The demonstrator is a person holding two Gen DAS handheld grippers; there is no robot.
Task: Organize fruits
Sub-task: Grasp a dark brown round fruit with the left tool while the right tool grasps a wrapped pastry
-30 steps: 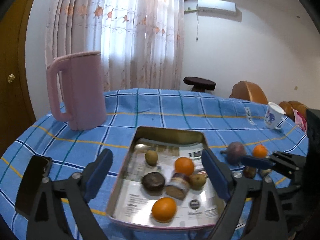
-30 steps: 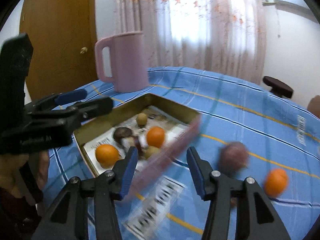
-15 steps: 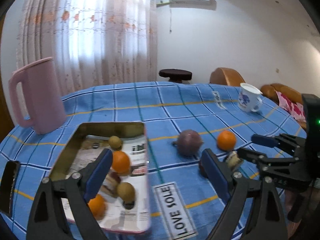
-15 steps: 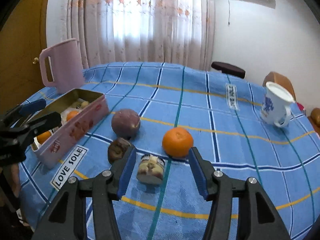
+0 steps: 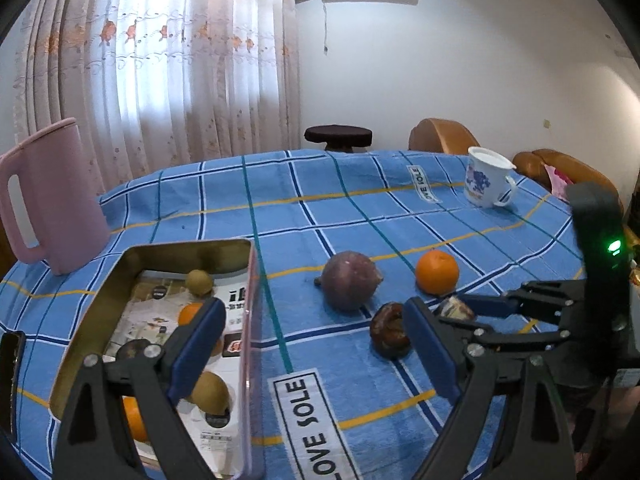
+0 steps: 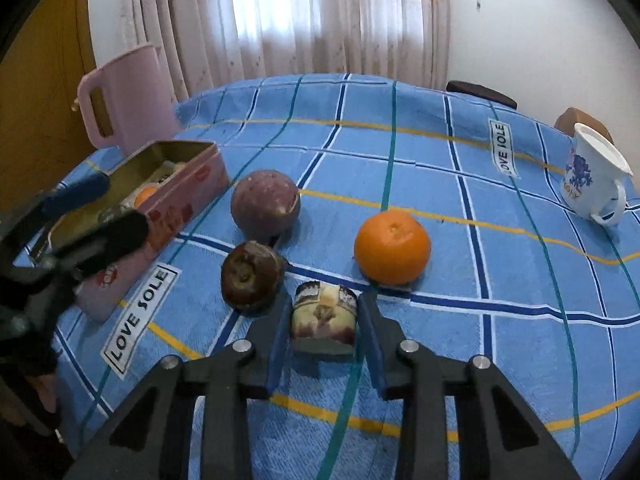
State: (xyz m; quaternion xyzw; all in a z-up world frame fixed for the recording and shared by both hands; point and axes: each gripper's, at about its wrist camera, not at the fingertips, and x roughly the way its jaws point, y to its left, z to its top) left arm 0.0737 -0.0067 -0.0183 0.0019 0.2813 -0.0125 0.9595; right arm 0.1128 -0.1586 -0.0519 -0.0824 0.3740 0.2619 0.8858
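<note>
Beyond both tools stretched the blue checked tablecloth (image 6: 420,152), with the pink jug (image 6: 132,96) at its far left. Off to the left of the right gripper (image 6: 324,330) sat the pink tin (image 6: 176,200), some oranges and small brownish fruits inside it. A second ago the left gripper (image 5: 312,348) had hung over that tin; now it had swung aside, its fingers spread wide and empty above the cloth, the tin at its left. Just ahead of the right gripper lay a purple fruit (image 6: 266,204), an orange (image 6: 392,246) and a dark brown fruit (image 6: 250,276). The right gripper had meanwhile come forward and narrowed around the cut fruit piece (image 6: 324,316), which sat on the cloth between its blue pads, close on both sides; whether they already pinched it I could not tell. To my eye, the next pick for the tin had begun.
</note>
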